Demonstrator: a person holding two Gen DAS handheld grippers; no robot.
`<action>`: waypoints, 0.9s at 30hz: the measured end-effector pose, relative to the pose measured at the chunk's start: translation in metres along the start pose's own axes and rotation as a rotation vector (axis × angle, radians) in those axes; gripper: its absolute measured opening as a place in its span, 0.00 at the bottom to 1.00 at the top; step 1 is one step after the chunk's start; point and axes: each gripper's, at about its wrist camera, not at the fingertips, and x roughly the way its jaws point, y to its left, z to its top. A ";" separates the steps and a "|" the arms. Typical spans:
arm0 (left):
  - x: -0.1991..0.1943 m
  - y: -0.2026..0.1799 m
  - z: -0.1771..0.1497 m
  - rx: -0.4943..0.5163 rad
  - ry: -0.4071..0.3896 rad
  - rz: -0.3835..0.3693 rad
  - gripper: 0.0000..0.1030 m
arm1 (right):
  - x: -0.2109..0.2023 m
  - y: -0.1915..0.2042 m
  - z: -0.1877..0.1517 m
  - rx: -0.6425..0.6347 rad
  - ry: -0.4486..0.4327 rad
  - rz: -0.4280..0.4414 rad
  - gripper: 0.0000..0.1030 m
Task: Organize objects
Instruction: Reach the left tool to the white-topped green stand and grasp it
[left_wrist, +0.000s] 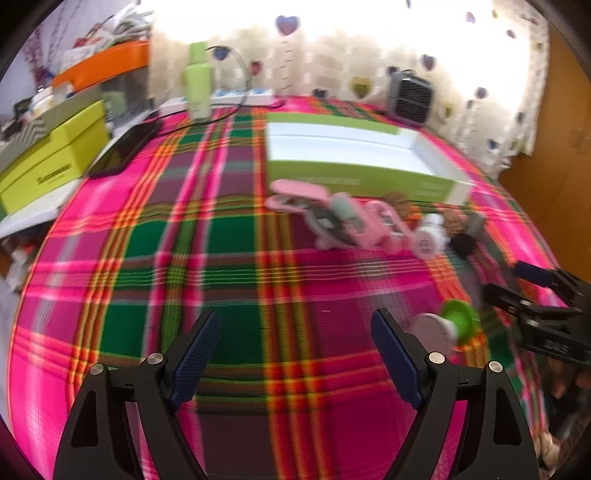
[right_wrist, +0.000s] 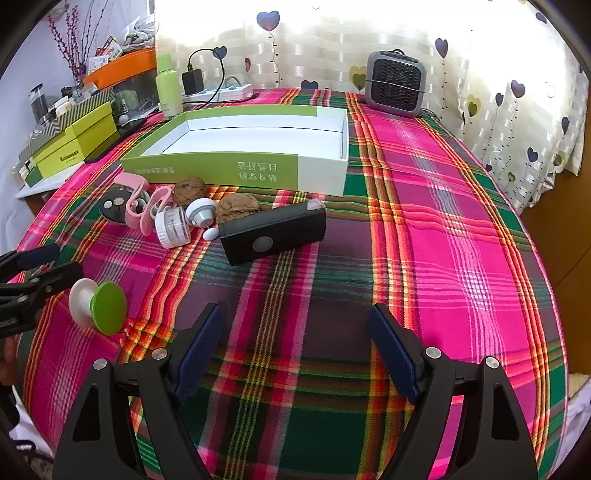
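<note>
On the plaid tablecloth (right_wrist: 424, 221), a green-and-white open box (right_wrist: 236, 168) lies across the far middle, a grey fan heater (right_wrist: 397, 83) behind it. Just near of the box cluster two walnuts (right_wrist: 236, 206), a pink strap (right_wrist: 142, 201) and a white jar (right_wrist: 173, 227). The black rectangular device (right_wrist: 275, 230) lies flat, long axis left-right, its clear-capped end tilted far-right. A green-and-white spool (right_wrist: 98, 308) lies nearer left. The right gripper (right_wrist: 295, 343) and left gripper (left_wrist: 295, 343) both gape wide, empty.
</note>
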 end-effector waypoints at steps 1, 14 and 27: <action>-0.003 -0.003 0.000 0.013 -0.009 -0.018 0.81 | 0.000 -0.001 0.000 -0.001 0.000 0.002 0.78; -0.018 -0.038 -0.003 0.131 -0.034 -0.173 0.81 | -0.001 -0.002 -0.002 0.006 -0.001 -0.004 0.78; 0.006 -0.061 0.000 0.149 0.016 -0.206 0.81 | -0.001 -0.002 -0.002 0.006 -0.001 0.000 0.78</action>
